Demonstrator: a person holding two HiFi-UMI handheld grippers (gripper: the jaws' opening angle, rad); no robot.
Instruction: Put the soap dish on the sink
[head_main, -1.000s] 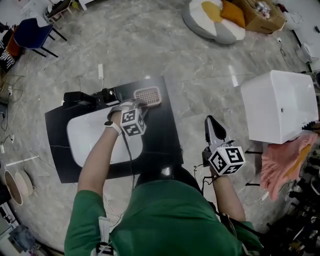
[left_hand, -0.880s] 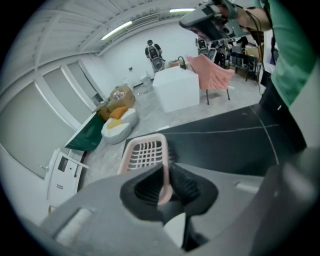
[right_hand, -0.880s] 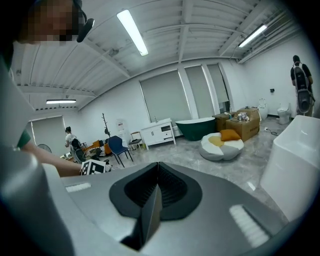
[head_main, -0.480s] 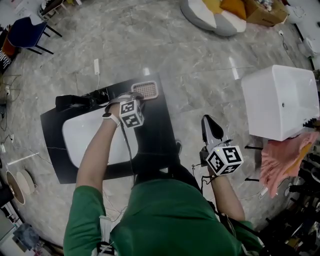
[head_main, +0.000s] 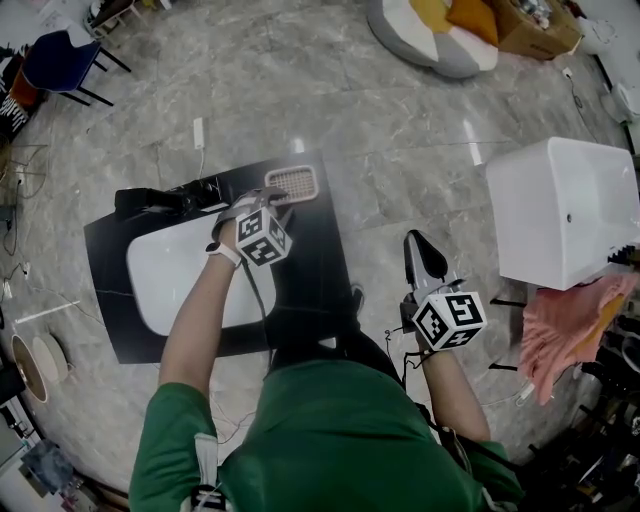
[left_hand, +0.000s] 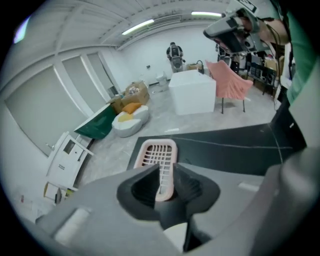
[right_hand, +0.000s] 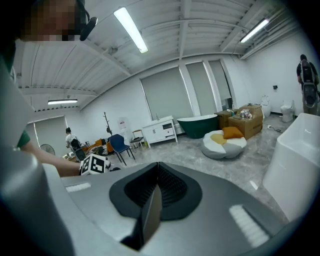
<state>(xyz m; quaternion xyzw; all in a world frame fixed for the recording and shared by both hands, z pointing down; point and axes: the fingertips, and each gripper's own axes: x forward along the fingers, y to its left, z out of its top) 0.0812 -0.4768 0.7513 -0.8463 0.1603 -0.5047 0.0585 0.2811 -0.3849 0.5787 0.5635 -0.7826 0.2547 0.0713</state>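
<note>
**Dish at sink corner, left tongs not yet off it**

Change over the last sec: very little. The left gripper (head_main: 272, 203) stays at the far right corner of the black counter top (head_main: 315, 270), and only its marker cube (head_main: 264, 238) has tilted a bit. The pink soap dish (head_main: 293, 183) hasn't left that corner, just beside the white basin of the sink (head_main: 170, 275). The left gripper view shows both jaws closed on the dish's near rim (left_hand: 160, 160), grid side up. Can't tell whether it's fully resting on the counter or a touch raised.

Judgement: dish is approx. where it belongs, so placing looks nearly done and letting go is what's left.

The right gripper (head_main: 418, 243) hangs low at the person's right, well apart from the sink. Its jaws are pressed together w/ nothing between them (right_hand: 156, 170).

Writing: no brand or label legible. Only the square b/w marker patterns on the cubes.
</note>
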